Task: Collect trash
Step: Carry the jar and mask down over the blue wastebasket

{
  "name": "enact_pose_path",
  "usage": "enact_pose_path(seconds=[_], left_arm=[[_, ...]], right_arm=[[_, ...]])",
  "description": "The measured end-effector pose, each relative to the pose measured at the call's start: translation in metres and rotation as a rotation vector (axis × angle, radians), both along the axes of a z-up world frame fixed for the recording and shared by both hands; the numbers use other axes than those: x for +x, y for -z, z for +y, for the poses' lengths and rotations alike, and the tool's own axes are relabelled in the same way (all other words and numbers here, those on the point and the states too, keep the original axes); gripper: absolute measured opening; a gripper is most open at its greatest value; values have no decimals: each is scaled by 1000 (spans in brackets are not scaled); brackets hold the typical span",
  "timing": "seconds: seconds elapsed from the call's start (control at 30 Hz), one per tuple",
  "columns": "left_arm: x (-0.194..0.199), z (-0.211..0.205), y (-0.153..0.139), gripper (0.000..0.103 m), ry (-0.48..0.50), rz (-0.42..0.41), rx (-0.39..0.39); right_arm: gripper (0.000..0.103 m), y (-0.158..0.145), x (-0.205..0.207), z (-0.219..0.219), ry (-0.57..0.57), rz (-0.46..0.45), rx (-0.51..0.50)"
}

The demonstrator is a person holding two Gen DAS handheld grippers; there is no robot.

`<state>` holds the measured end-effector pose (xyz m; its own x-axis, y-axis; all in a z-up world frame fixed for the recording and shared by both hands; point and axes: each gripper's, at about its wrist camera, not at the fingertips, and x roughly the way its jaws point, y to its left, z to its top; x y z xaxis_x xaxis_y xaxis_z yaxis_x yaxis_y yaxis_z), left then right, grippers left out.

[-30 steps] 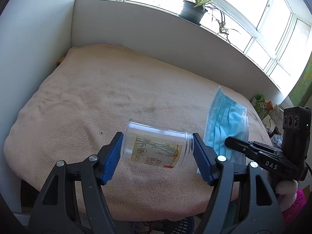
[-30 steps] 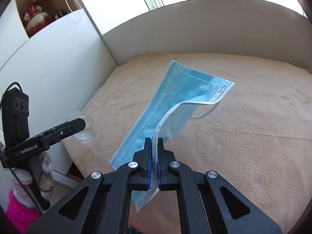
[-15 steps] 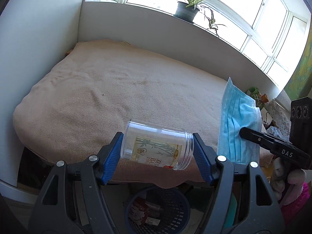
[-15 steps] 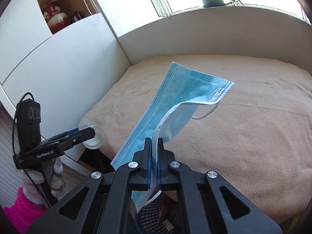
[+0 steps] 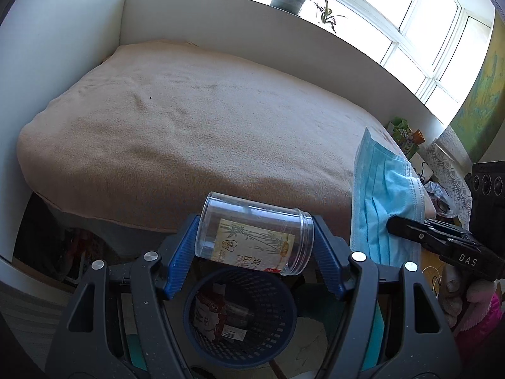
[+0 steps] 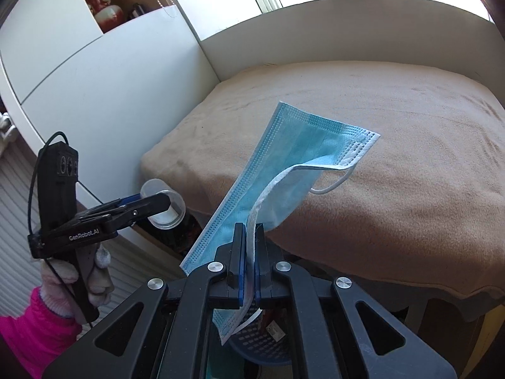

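Open air above the blue basket [image 5: 285,309]; bed edge [image 5: 221,211] just behind, white cabinet [image 6: 104,94] alongside.

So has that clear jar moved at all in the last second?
Yes. The jar, held in the left jaws, was over the bed a second ago; now it is past the bed's edge, above the blue basket.

Daylight is pouring through the window [image 5: 419,19], blowing out its panes; below it, shadows are pooling under the bed [image 5: 189,132], edges bending.
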<state>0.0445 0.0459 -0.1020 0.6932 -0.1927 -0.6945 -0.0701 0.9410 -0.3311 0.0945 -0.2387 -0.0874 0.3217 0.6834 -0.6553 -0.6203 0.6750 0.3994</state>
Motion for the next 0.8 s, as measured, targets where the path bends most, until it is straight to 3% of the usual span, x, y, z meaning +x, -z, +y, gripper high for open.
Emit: enact_pose_path(seconds=[0.27, 0.57, 0.8], left_arm=[[-13, -22, 47, 71, 30, 109, -35], [-19, -39, 105, 71, 37, 239, -47], [-20, -47, 138, 71, 38, 316, -49]], right_arm=[[3, 29, -21, -2, -15, 43, -57], [3, 75, -40, 9, -42, 72, -186], [3, 110, -41, 27, -62, 155, -225]])
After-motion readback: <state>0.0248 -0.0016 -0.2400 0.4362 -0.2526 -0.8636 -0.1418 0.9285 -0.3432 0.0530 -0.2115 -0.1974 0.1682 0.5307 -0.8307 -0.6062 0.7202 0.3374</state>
